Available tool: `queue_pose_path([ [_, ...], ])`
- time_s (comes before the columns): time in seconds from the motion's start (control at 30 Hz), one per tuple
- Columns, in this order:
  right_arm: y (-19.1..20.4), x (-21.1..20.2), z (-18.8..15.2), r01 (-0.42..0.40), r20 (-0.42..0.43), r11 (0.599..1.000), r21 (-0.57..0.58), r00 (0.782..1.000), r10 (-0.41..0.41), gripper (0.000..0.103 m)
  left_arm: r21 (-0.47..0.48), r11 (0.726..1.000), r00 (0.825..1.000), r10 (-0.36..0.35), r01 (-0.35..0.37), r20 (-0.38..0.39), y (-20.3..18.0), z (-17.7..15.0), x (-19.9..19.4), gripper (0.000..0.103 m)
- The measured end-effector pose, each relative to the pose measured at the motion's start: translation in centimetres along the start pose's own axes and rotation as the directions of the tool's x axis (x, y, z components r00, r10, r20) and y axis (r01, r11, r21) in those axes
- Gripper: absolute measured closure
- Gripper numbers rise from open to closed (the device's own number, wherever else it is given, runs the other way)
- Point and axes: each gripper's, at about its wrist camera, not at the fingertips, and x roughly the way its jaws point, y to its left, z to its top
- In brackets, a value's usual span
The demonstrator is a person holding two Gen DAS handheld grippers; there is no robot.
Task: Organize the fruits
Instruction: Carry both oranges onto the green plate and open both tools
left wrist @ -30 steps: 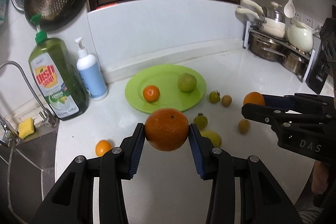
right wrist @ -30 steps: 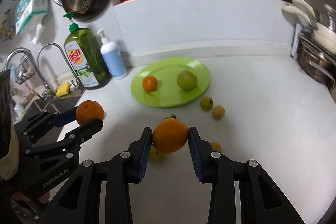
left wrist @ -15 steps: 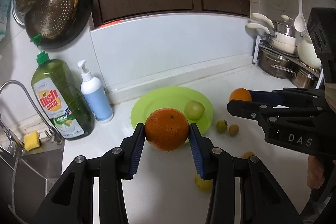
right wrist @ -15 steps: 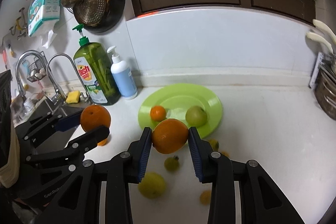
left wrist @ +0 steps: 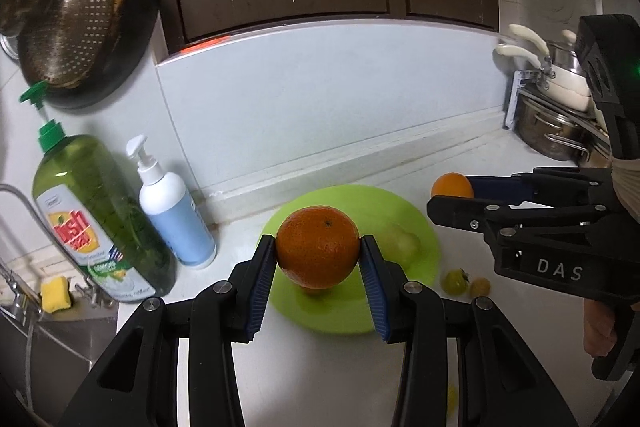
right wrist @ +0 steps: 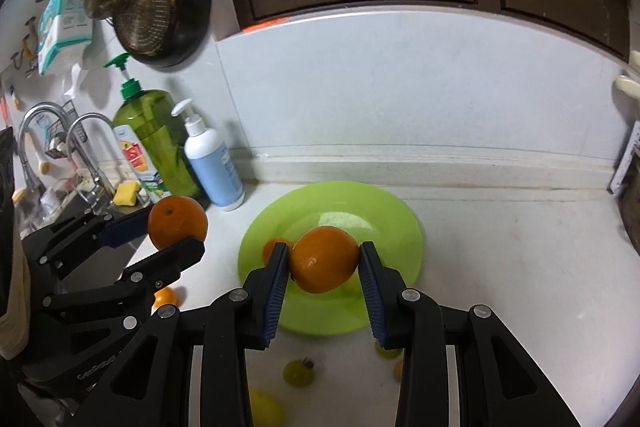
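My left gripper [left wrist: 318,253] is shut on a large orange [left wrist: 318,247], held in the air over the near left part of the green plate [left wrist: 424,227]. My right gripper [right wrist: 323,261] is shut on a second orange [right wrist: 324,259], above the plate [right wrist: 400,223] as well. Each gripper also shows in the other's view, the right gripper [left wrist: 450,193] at the right and the left gripper [right wrist: 176,227] at the left. A green apple [left wrist: 402,241] and a small orange [right wrist: 274,247] lie on the plate, both partly hidden.
Small green and yellow fruits [left wrist: 454,281] [right wrist: 298,371] lie on the white counter in front of the plate, and a small orange [right wrist: 166,297] near the sink. A dish soap bottle [left wrist: 92,223] and a pump bottle [left wrist: 172,207] stand left of the plate. Pots [left wrist: 548,131] sit at the right.
Both grippers have carried their oranges forward and a little up towards the plate. The loose fruits on the counter have slid down under the fingers in both views. Neither grip has changed.
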Motion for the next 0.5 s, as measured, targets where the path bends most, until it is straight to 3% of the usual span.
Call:
queue_pose_path([
  [0.5,-2.7,9.2,2.2,0.025,-0.135,1.0,0.005,0.991,-0.024,0.066,-0.031,0.998,0.988,-0.058,0.054,-0.144,2.3,1.0,9.0,0.061],
])
